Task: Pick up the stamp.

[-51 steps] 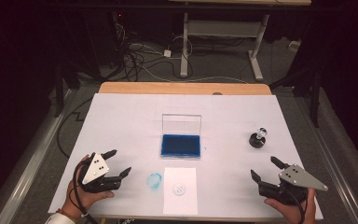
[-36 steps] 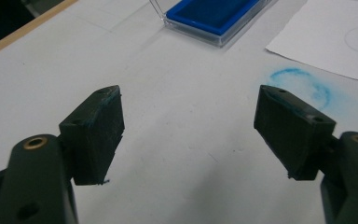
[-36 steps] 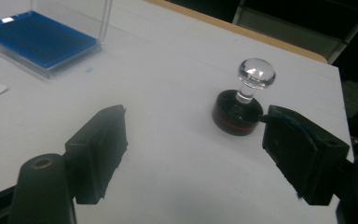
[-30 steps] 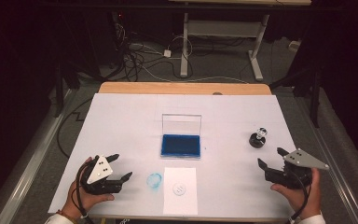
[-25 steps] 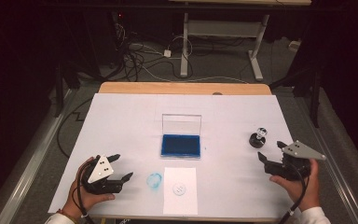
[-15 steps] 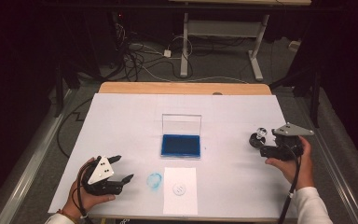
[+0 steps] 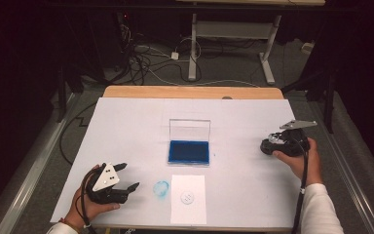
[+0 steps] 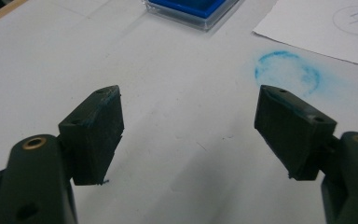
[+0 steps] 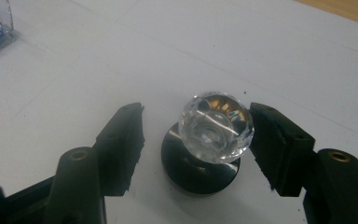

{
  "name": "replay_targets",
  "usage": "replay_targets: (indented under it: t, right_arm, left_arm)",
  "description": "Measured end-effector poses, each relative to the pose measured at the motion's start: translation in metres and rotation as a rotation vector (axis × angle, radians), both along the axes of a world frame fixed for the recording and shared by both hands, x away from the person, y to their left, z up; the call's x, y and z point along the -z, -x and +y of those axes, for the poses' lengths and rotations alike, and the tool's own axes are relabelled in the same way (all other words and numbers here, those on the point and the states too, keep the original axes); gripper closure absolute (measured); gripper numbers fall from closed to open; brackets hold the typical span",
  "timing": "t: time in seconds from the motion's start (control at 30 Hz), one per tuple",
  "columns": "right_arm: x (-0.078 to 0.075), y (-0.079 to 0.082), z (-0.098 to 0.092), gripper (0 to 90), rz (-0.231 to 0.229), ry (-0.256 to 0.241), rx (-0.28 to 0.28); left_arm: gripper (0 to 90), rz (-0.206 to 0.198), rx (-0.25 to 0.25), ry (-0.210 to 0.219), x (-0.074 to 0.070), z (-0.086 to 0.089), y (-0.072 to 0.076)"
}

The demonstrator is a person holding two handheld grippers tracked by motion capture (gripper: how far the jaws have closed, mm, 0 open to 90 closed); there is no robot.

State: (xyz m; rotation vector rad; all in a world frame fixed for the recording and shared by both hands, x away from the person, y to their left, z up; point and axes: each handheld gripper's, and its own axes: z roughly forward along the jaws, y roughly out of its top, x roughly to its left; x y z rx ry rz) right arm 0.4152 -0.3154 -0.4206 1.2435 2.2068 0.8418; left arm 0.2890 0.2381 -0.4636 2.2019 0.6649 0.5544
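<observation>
**Right gripper around stamp knob, not clamped yet**

Right gripper (image 9: 193,128) at right side of counter (image 7: 126,126), jaws spread either side of stamp (image 9: 214,135): clear faceted knob on black round base, upright on the white sheet. Right jaw touching or nearly touching knob, left jaw visibly apart from it; contact hard to judge. In high view, stamp (image 7: 266,145) mostly hidden by right gripper (image 7: 275,142) and hand, only dark base edge visible.

Left gripper (image 7: 126,178) low at front left of counter, jaws wide apart, holding nothing. In left gripper view, left gripper (image 8: 189,114) pointing at bare sheet, blue ring smudge (image 8: 286,70) just ahead of right jaw.

Ink pad (image 7: 189,151) at centre, lid up; cut off at top of left gripper view. Paper slip (image 7: 188,199) with faint round print near front edge, print detail too small to read.
</observation>
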Motion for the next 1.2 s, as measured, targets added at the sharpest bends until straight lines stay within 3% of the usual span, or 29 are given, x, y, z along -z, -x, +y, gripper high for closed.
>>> replay_targets:
  t: [0.23,0.37,0.53,0.7,1.2]
  right_arm:
    - [0.0,-0.001,0.0,42.1,-0.003,-0.026,-0.001]
    - [0.002,-0.005,-0.002,45.6,0.001,-0.004,0.032]
    - [0.003,-0.008,-0.006,51.8,-0.001,-0.04,0.043]
    - [0.006,-0.011,-0.003,56.2,0.011,-0.013,0.038]
    - [0.005,-0.008,-0.004,56.9,-0.011,-0.01,0.052]
  left_arm:
    - [23.2,0.014,0.001,-0.012,0.002,-0.002,-0.001]
    - [23.2,0.023,0.003,-0.018,0.003,-0.003,-0.002]
    - [23.2,0.026,0.006,-0.017,0.004,-0.003,-0.002]
    - [23.2,0.029,0.005,-0.022,0.004,-0.004,-0.002]
    - [23.2,0.03,0.014,-0.028,0.004,-0.005,-0.002]
